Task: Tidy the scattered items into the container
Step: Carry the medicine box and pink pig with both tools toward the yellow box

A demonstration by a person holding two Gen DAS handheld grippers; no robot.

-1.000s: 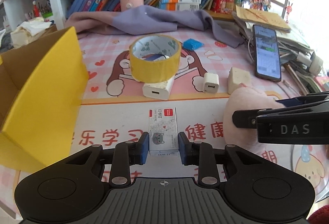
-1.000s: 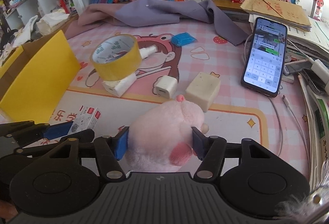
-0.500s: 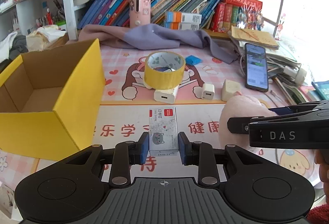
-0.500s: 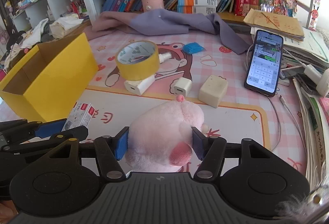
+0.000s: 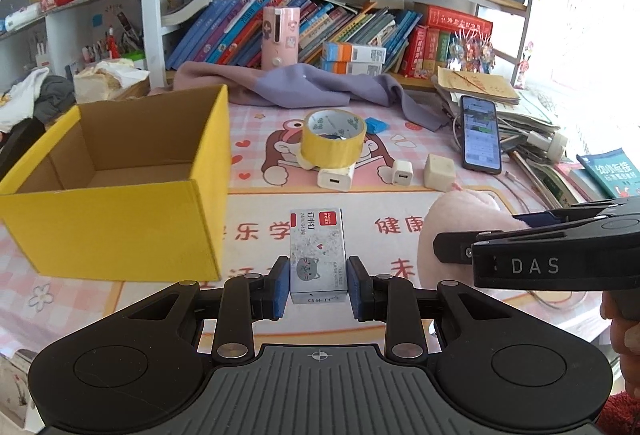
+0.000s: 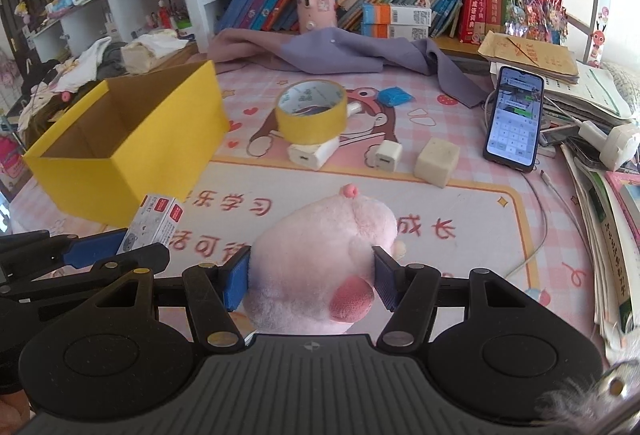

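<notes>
My left gripper [image 5: 318,285] is shut on a small staple box [image 5: 317,249] with a cat print and holds it above the mat, right of the open yellow cardboard box [image 5: 120,219]. My right gripper [image 6: 311,281] is shut on a pink plush toy [image 6: 324,255], also lifted. The yellow box [image 6: 132,143] stands empty at the left in the right wrist view, where the staple box [image 6: 154,221] also shows. On the mat lie a yellow tape roll [image 5: 333,139], two white chargers [image 5: 336,177] [image 5: 402,173], a cream cube [image 5: 439,172] and a small blue item [image 5: 376,125].
A phone [image 5: 480,133] with cable lies at the right beside stacked books and papers [image 5: 532,115]. A purple cloth [image 5: 320,87] lies at the back before the bookshelf. Clothes pile at far left.
Both grippers have risen and pulled back with their loads; the yellow box's inside now shows.
</notes>
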